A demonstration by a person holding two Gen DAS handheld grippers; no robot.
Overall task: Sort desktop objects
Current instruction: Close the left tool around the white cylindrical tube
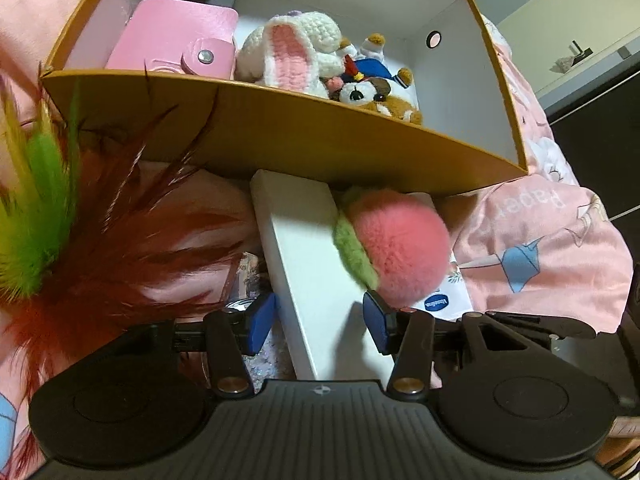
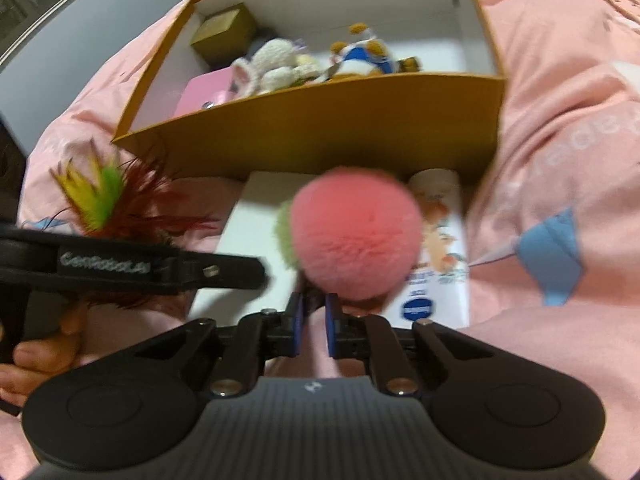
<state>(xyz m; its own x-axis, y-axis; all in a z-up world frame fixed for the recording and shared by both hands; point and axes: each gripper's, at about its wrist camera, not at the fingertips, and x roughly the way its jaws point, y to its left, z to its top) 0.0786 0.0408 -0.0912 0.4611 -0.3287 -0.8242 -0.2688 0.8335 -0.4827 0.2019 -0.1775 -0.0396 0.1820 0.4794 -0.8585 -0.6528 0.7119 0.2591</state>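
Your right gripper (image 2: pixel 314 312) jaws pinch the pompom (image 2: pixel 356 232) by its fur edge (left gripper (image 1: pixel 320 320) jaws open, empty); it could slip before the box (image 2: pixel 320 128).

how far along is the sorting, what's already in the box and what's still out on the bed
Done: the pink wallet, crochet bunny and plush dog lie in the box. In hand: the right gripper looks closed at the base of the pink pompom; the left gripper is open around the white box. Left: white box, feathers, lotion tube.
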